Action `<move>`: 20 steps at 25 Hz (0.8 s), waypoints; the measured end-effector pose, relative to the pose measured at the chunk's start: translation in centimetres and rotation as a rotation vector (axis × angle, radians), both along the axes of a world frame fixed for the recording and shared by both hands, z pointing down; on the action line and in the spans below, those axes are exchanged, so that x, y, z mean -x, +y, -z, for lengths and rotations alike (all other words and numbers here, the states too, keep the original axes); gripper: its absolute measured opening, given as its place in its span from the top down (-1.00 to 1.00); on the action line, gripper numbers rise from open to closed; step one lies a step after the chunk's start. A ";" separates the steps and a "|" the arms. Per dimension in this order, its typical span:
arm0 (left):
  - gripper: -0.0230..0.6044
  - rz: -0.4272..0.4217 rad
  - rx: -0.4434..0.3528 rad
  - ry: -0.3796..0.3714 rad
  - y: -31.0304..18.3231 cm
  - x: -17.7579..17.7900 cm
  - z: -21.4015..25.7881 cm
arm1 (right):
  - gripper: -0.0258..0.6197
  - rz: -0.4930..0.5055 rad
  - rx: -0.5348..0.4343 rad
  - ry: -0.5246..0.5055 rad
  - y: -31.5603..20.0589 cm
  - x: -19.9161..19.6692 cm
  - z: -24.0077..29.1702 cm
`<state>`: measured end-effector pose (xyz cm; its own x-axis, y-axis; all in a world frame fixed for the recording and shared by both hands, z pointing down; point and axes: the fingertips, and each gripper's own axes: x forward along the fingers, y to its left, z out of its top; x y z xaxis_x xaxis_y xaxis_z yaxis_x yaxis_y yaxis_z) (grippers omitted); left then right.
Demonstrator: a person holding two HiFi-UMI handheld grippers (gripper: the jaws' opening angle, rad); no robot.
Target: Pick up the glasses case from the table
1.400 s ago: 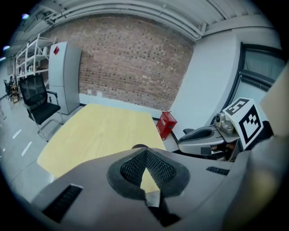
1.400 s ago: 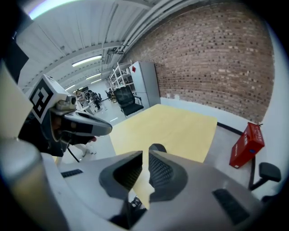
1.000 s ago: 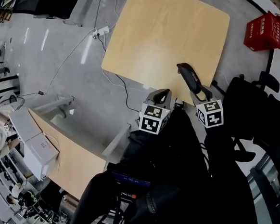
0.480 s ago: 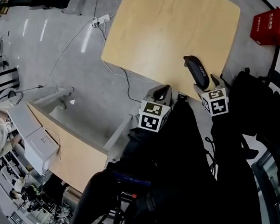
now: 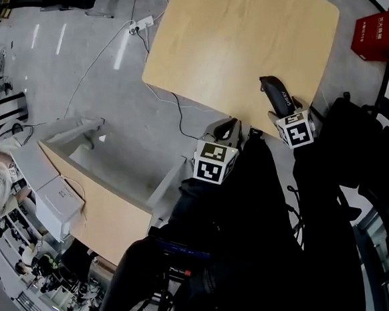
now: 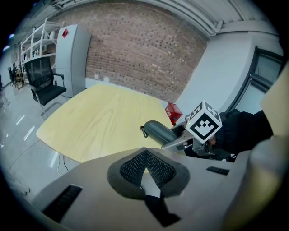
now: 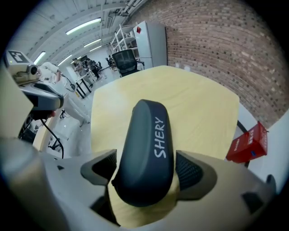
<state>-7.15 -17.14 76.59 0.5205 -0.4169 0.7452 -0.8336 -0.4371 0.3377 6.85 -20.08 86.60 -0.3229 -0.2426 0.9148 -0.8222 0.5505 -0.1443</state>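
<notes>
Glasses case (image 7: 143, 153) looks dark, rounded — oblong (white "SHERY" print).

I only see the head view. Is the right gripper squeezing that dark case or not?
Observer: No. In the right gripper view the glasses case lies on the table between the pads of the right gripper; its jaws have just been opening and stand wide, not pressing.
Operator: What's written on it?
Observer: SHERY, in white letters.
Operator: And the other one?
Observer: In its own view the left gripper has its jaws together, nothing between them.
</notes>
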 end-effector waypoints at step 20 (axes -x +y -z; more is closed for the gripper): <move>0.93 0.004 -0.009 0.005 0.7 -0.3 0.5 | -0.21 0.028 -0.057 0.046 -0.1 -0.8 1.3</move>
